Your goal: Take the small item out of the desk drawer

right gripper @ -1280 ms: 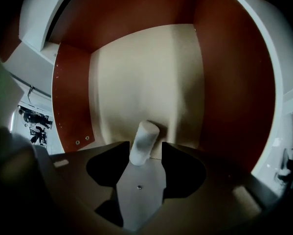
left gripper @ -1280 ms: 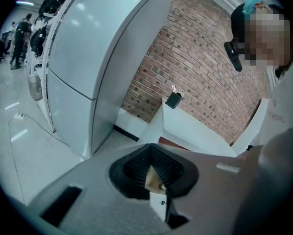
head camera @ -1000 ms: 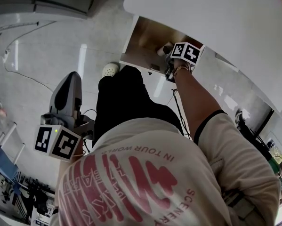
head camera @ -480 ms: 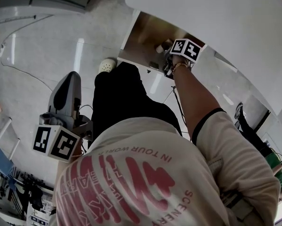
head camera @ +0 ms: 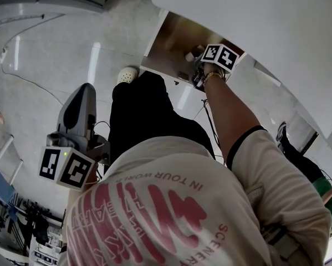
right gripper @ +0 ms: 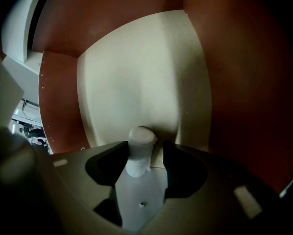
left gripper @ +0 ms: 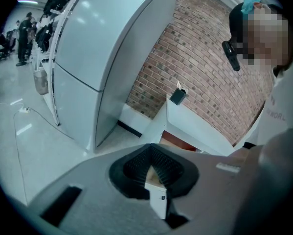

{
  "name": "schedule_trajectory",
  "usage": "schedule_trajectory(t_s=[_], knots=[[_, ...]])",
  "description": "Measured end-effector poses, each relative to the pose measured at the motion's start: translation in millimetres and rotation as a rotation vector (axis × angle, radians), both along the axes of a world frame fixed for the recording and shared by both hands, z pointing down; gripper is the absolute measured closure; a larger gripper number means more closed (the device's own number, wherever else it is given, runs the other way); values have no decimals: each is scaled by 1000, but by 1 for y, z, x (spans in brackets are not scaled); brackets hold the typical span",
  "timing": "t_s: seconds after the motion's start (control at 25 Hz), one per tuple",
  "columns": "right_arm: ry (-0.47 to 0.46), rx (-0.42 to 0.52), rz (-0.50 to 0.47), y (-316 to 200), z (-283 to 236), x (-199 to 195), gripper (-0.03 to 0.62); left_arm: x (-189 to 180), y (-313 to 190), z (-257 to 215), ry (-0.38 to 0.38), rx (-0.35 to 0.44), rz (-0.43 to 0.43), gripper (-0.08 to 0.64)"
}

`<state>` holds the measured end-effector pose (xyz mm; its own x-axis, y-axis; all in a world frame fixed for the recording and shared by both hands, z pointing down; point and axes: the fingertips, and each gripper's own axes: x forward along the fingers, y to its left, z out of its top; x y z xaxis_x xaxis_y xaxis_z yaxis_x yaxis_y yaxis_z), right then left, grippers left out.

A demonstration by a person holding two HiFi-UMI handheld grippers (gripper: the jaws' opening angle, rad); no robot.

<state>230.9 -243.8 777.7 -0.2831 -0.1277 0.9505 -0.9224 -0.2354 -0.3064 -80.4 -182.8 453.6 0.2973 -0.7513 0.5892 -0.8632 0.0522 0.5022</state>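
At the left of the head view, the left gripper [head camera: 80,108] hung low beside the person's dark trouser leg [head camera: 146,121], well apart from the desk [head camera: 254,15]. Its own view showed what the head view did not: its black pads [left gripper: 136,166] met at the tips with nothing between them. Past them that view took in a tall pale cabinet [left gripper: 97,58] and a brick wall [left gripper: 200,67]. A white shoe [head camera: 127,74] showed on the floor just left of the drawer's near edge.

Further right, the drawer [head camera: 171,37] stood pulled open under the white desk top. The person's right arm [head camera: 232,121] stretched out to it, and the right gripper [head camera: 204,66] reached in over the near edge. From above, the small white container [head camera: 190,56] was only a pale spot in the drawer, just beside the gripper's far end.

The right gripper view made the rest plain — the jaws were spread apart, and the container stood upright between them on the pale drawer floor [right gripper: 136,82]. It sat close against the left pad [right gripper: 112,160], though actual contact could not be made out, with a clear gap to the right pad [right gripper: 183,163]. It was not pinched. Brown drawer walls [right gripper: 244,82] closed in on either side.
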Motion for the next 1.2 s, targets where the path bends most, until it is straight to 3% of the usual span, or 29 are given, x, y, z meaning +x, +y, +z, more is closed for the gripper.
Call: schedule_trajectory(t_s=[0.56, 0.96, 1.2], knots=[[-11, 7, 42, 2, 1, -2, 362, 7, 15, 6, 12, -15, -18, 557], [9, 34, -12, -1, -4, -7, 417, 8, 26, 5, 13, -11, -51, 557], [16, 40, -22, -1, -5, -8, 419, 2, 38, 10, 26, -23, -99, 557]])
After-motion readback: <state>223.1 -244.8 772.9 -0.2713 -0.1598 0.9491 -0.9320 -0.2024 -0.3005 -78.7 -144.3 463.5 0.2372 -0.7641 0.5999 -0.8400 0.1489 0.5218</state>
